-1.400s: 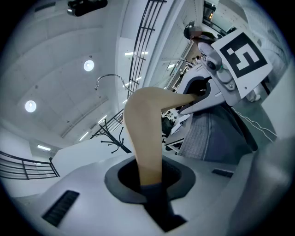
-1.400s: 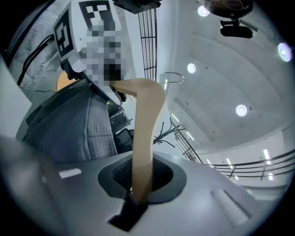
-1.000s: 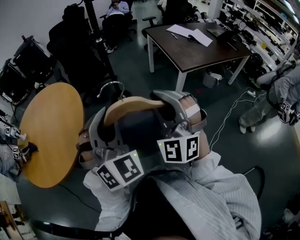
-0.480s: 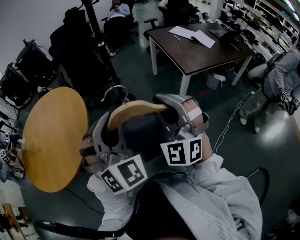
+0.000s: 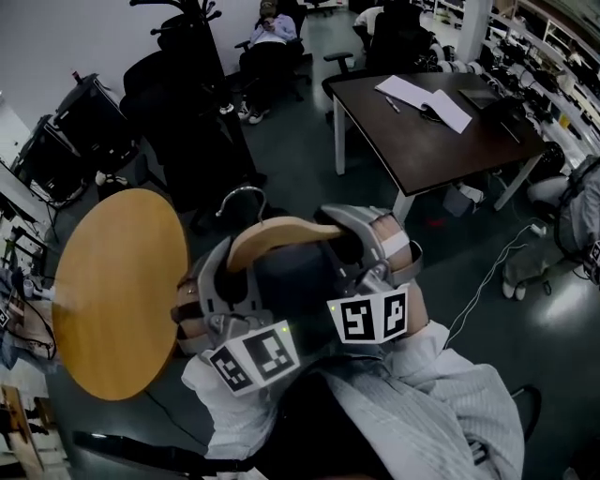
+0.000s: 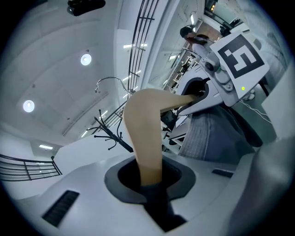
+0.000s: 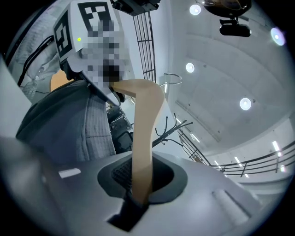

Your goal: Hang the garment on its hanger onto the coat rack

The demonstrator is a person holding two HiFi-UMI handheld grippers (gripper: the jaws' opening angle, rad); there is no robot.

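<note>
A curved wooden hanger (image 5: pixel 281 230) with a metal hook (image 5: pixel 242 195) carries a dark garment (image 5: pixel 291 272) that hangs below it, between my hands. My left gripper (image 5: pixel 225 267) is shut on the hanger's left arm, and the wood (image 6: pixel 145 133) runs straight into its closed jaws (image 6: pixel 148 186). My right gripper (image 5: pixel 361 239) is shut on the right arm, where the wood (image 7: pixel 143 138) is pinched between its jaws (image 7: pixel 138 193). The black coat rack (image 5: pixel 192 19) stands ahead at the far left, and its hooked arms (image 6: pixel 108 133) (image 7: pixel 173 129) show past the hanger.
A round wooden table (image 5: pixel 117 291) lies close on my left. A dark rectangular table (image 5: pixel 422 122) with papers stands ahead on the right. Black office chairs (image 5: pixel 178 103) crowd the foot of the rack. Seated people are at the back, and cables trail across the floor on the right.
Both grippers have carried the hanger and garment forward together, grip unchanged. In the head view the rack, chairs and dark table now sit lower and closer.
</note>
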